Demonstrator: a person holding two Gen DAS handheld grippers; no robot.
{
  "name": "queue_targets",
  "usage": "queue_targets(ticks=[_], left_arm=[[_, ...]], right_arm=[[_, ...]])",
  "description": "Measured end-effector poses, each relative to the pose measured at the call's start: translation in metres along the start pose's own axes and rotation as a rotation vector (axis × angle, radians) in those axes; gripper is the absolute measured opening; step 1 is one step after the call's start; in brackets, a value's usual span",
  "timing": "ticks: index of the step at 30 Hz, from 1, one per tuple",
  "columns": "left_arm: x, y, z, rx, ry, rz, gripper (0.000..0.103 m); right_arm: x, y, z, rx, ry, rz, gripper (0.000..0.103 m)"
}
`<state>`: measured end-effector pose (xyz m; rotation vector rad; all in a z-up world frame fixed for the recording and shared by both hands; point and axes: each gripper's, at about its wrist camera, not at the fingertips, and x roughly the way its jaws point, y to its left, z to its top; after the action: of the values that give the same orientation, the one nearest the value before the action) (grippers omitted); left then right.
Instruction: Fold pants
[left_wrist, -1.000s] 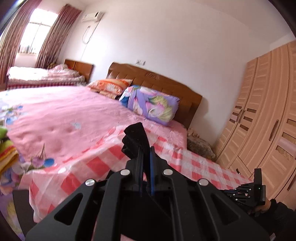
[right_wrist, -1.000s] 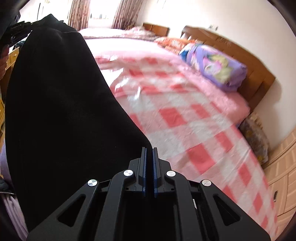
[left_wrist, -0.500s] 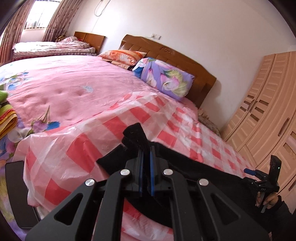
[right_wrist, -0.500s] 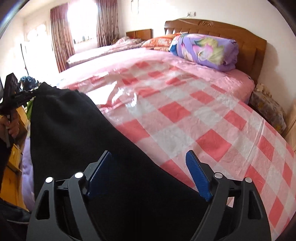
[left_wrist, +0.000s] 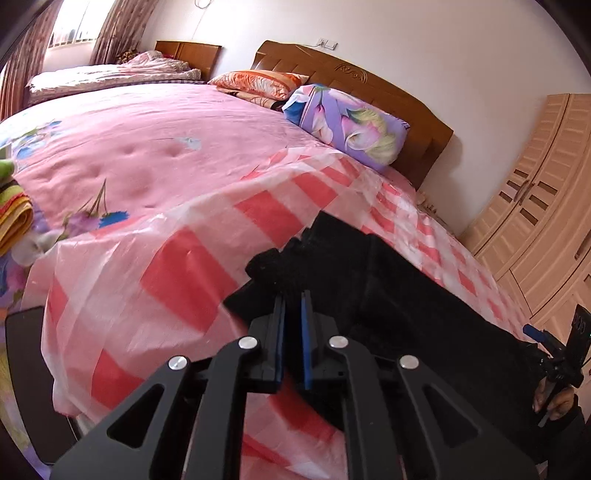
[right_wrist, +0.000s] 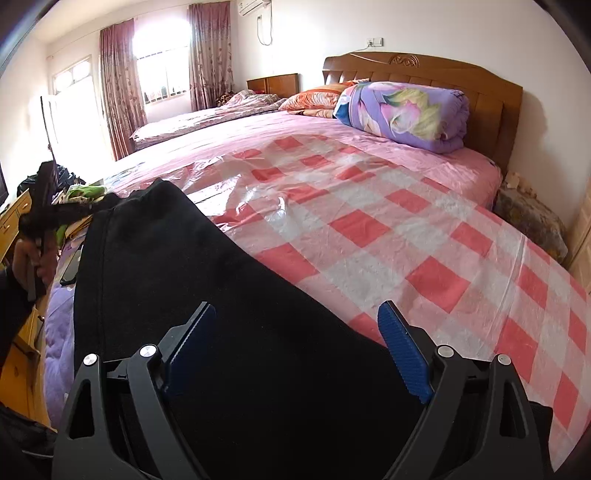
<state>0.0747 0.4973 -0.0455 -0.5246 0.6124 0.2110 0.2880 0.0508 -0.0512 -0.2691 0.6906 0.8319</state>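
Black fabric pants (right_wrist: 207, 295) are lying spread along the near edge of the checked plastic sheet (right_wrist: 424, 236), ready for folding; left gripper (left_wrist: 292, 306) is just loosening off the bunched end, right gripper (right_wrist: 295, 343) is gaping wide, holding nothing.

The bed (right_wrist: 476, 162) fills the middle of both views, headboard (right_wrist: 424, 68) upper right. A pink quilt (left_wrist: 147, 147) covers it, a red-checked plastic sheet (right_wrist: 406, 236) over the near part. Black pants (right_wrist: 192, 280) lie on the sheet, lower left. A rolled purple blanket (right_wrist: 402, 114) and an orange pillow (right_wrist: 314, 99) lie by the headboard.
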Motion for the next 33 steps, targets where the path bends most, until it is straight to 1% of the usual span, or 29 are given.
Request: queue_targets(ticks=[1, 2, 3, 4, 5, 6, 7, 8, 9, 10, 11, 12, 14, 15, 17, 18, 20, 21, 22, 23, 25, 27, 28, 29, 30, 31, 32, 33], left_arm=[[-0.003, 0.003, -0.001, -0.012, -0.008, 0.003, 0.018], [-0.007, 0.005, 0.001, -0.023, -0.019, 0.011, 0.029], [-0.010, 0.007, 0.003, -0.032, -0.029, 0.036, 0.048], [-0.015, 0.009, 0.007, -0.044, -0.048, 0.074, 0.056], [-0.023, 0.013, 0.010, -0.057, -0.073, 0.097, 0.070], [-0.033, 0.016, 0.013, -0.077, -0.103, 0.136, 0.078], [-0.046, 0.017, 0.015, -0.092, -0.137, 0.184, 0.078], [-0.057, 0.015, 0.015, -0.088, -0.163, 0.194, 0.078], [-0.071, 0.005, 0.017, -0.060, -0.192, 0.157, 0.079], [-0.081, -0.009, 0.016, -0.025, -0.201, 0.110, 0.081], [-0.085, -0.019, 0.017, 0.000, -0.199, 0.081, 0.085], [-0.086, -0.039, 0.013, 0.049, -0.186, 0.026, 0.087], [-0.076, -0.076, 0.006, 0.162, -0.132, -0.060, 0.090], [-0.064, -0.099, 0.000, 0.242, -0.098, -0.080, 0.090], [-0.040, -0.126, -0.014, 0.337, -0.048, -0.066, 0.090], [-0.020, -0.132, -0.021, 0.351, 0.023, -0.057, 0.090], [0.008, -0.125, -0.034, 0.311, 0.129, -0.057, 0.090], [0.018, -0.116, -0.044, 0.279, 0.176, -0.049, 0.088], [0.021, -0.109, -0.052, 0.265, 0.190, -0.050, 0.088], [0.017, -0.105, -0.060, 0.266, 0.184, -0.057, 0.089], [0.013, -0.102, -0.072, 0.266, 0.210, -0.067, 0.090], [0.011, -0.100, -0.076, 0.274, 0.226, -0.079, 0.091], [0.012, -0.100, -0.075, 0.274, 0.231, -0.079, 0.091], [0.010, -0.101, -0.071, 0.266, 0.231, -0.073, 0.089], [0.002, -0.105, -0.064, 0.255, 0.206, -0.066, 0.089], [-0.009, -0.112, -0.059, 0.256, 0.167, -0.090, 0.089], [-0.021, -0.123, -0.054, 0.267, 0.124, -0.135, 0.090], [-0.028, -0.134, -0.051, 0.284, 0.096, -0.165, 0.091]], right_arm=[[-0.002, -0.001, 0.000, 0.014, -0.003, 0.008, 0.087], [-0.005, -0.002, 0.000, 0.033, -0.004, 0.019, 0.087], [-0.008, -0.002, -0.001, 0.058, -0.003, 0.037, 0.087], [-0.011, 0.001, -0.003, 0.075, 0.001, 0.056, 0.087], [-0.016, 0.007, -0.006, 0.081, 0.013, 0.080, 0.087], [-0.020, 0.014, -0.009, 0.071, 0.025, 0.093, 0.087], [-0.024, 0.023, -0.013, 0.049, 0.039, 0.104, 0.087], [-0.028, 0.034, -0.017, 0.018, 0.052, 0.114, 0.087], [-0.034, 0.047, -0.021, -0.025, 0.066, 0.129, 0.087], [-0.038, 0.061, -0.025, -0.066, 0.082, 0.149, 0.087], [-0.041, 0.070, -0.027, -0.094, 0.091, 0.159, 0.087], [-0.043, 0.083, -0.028, -0.130, 0.104, 0.173, 0.087], [-0.043, 0.101, -0.029, -0.159, 0.118, 0.208, 0.087], [-0.039, 0.112, -0.030, -0.174, 0.134, 0.235, 0.087], [-0.031, 0.126, -0.034, -0.196, 0.165, 0.247, 0.087], [-0.029, 0.131, -0.038, -0.202, 0.187, 0.253, 0.087], [-0.022, 0.135, -0.050, -0.208, 0.242, 0.274, 0.087], [-0.019, 0.135, -0.060, -0.201, 0.282, 0.289, 0.088], [-0.019, 0.134, -0.069, -0.197, 0.293, 0.293, 0.088], [-0.025, 0.133, -0.073, -0.202, 0.263, 0.294, 0.088], [-0.033, 0.125, -0.079, -0.168, 0.257, 0.322, 0.088], [-0.038, 0.115, -0.077, -0.127, 0.263, 0.355, 0.088], [-0.042, 0.109, -0.075, -0.121, 0.258, 0.359, 0.088], [-0.049, 0.097, -0.070, -0.119, 0.229, 0.323, 0.088], [-0.054, 0.087, -0.065, -0.110, 0.205, 0.283, 0.088], [-0.059, 0.071, -0.059, -0.086, 0.178, 0.234, 0.088], [-0.064, 0.054, -0.055, -0.056, 0.155, 0.185, 0.088], [-0.066, 0.030, -0.050, -0.010, 0.130, 0.116, 0.088]])
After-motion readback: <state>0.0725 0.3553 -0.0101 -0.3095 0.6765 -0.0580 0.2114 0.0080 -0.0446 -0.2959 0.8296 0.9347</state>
